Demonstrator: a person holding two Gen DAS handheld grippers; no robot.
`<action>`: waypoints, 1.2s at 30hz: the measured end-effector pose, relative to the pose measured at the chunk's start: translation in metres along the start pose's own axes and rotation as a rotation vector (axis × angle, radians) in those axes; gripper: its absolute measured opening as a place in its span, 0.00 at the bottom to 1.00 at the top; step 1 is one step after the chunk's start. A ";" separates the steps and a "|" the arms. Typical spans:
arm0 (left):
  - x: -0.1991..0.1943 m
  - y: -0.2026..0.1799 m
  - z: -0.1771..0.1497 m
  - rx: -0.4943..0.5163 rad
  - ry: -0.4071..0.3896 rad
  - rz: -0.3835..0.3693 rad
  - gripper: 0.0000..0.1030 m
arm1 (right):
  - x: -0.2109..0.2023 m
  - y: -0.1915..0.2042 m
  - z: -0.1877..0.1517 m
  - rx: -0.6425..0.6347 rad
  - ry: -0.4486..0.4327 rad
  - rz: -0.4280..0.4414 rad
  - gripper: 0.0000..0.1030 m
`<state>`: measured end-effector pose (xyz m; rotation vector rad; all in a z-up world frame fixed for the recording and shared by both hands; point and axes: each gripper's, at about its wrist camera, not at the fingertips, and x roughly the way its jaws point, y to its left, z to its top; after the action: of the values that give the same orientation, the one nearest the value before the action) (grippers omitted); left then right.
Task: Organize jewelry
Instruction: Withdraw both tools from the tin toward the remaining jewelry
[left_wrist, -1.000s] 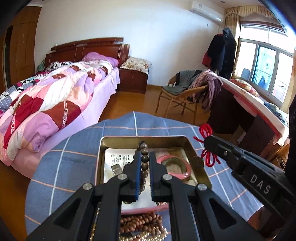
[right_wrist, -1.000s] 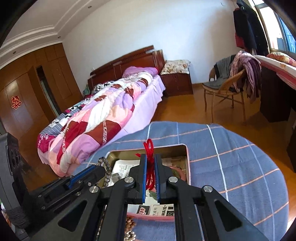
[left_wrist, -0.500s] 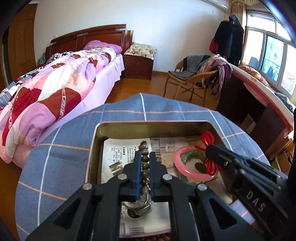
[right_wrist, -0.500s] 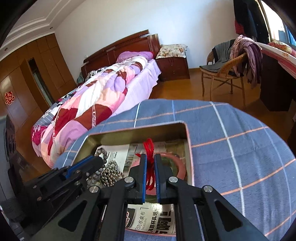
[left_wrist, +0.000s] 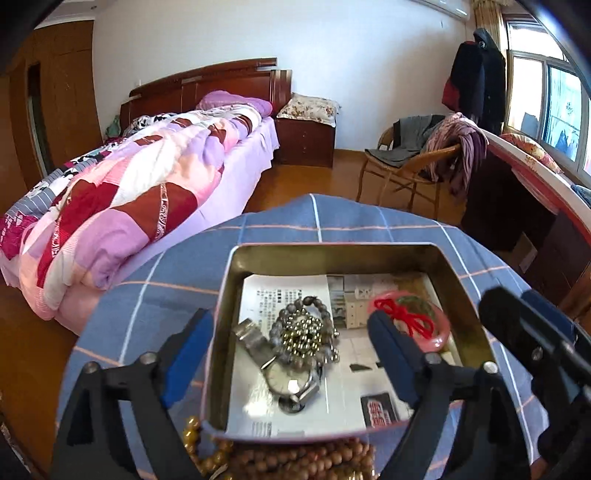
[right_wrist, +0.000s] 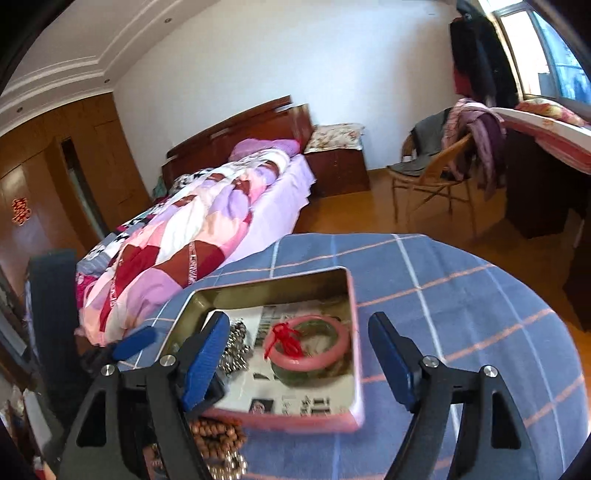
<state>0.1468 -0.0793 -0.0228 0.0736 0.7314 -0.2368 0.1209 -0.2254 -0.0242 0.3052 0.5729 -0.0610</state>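
A metal tin (left_wrist: 332, 253) (right_wrist: 352, 295) lined with printed paper sits on the blue checked tablecloth. In it lie a grey bead bracelet with a silver chain (left_wrist: 306, 328) (right_wrist: 232, 350), a wristwatch (left_wrist: 288, 380), and a red string charm (left_wrist: 404, 319) (right_wrist: 284, 338) on a pink bangle (left_wrist: 437, 338) (right_wrist: 314, 360). My left gripper (left_wrist: 286, 345) is open over the tin's left half. My right gripper (right_wrist: 299, 349) is open over the bangle. Both are empty.
Brown bead strands (left_wrist: 295, 461) (right_wrist: 214, 434) lie on the cloth (right_wrist: 461, 302) just in front of the tin. A bed (left_wrist: 129, 192) stands at the left and a chair with clothes (left_wrist: 424, 158) at the right, beyond the round table.
Both grippers have opened. The left let the bead bracelet fall into the tin, the right let the red string charm fall onto the pink bangle. Both have drawn back slightly.
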 end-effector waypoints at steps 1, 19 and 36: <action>-0.006 0.001 -0.003 -0.002 0.006 0.008 0.90 | -0.006 -0.001 -0.002 0.011 -0.003 -0.009 0.76; -0.062 0.028 -0.075 -0.012 0.046 0.129 0.98 | -0.077 -0.007 -0.056 0.071 0.045 -0.055 0.76; -0.084 0.060 -0.122 -0.067 0.079 0.133 0.98 | -0.081 0.007 -0.096 -0.015 0.152 -0.031 0.76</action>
<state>0.0211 0.0131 -0.0586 0.0683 0.8096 -0.0826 0.0033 -0.1918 -0.0545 0.2875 0.7287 -0.0634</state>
